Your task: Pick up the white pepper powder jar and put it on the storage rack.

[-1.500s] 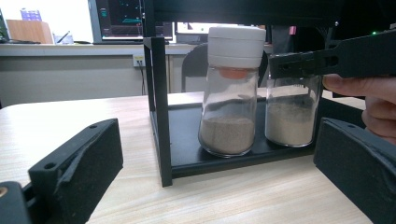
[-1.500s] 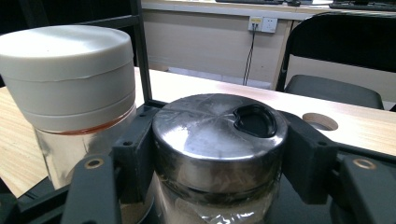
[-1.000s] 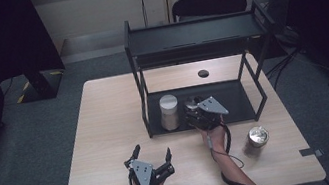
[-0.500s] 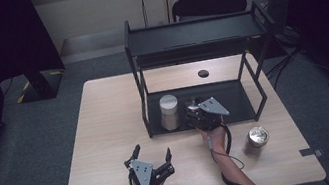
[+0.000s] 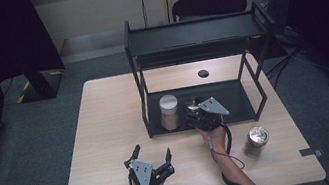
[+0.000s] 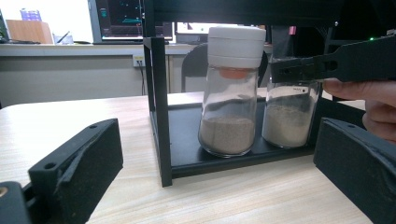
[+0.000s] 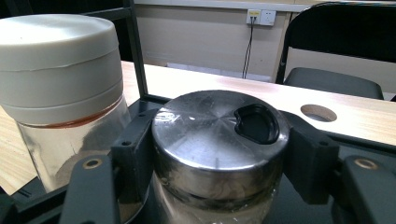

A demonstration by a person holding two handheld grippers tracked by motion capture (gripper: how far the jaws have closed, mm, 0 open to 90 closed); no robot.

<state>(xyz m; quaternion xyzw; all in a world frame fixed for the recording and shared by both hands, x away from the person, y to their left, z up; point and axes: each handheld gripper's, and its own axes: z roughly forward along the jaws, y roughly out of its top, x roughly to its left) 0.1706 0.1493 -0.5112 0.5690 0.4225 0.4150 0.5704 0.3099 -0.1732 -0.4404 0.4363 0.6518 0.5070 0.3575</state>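
Note:
A glass jar with a shiny metal lid (image 7: pixel 219 135) stands on the lower shelf of a black rack (image 5: pixel 194 39). My right gripper (image 7: pixel 222 149) is shut on it, one jaw on each side of the lid. From above, the right gripper (image 5: pixel 194 108) reaches in from the rack's front. Just left of it on the same shelf stands a white-lidded jar (image 5: pixel 169 111) part full of tan powder (image 6: pixel 229 135). My left gripper (image 5: pixel 152 150) rests open near the table's front edge, facing the rack, with nothing between its jaws.
A second metal-lidded jar (image 5: pixel 256 140) stands on the wooden table (image 5: pixel 106 122), right of the person's right forearm. A round hole (image 5: pixel 203 73) is in the tabletop behind the rack. A black chair (image 5: pixel 208 4) sits beyond the table. The rack's corner post (image 6: pixel 159 107) stands ahead of the left gripper.

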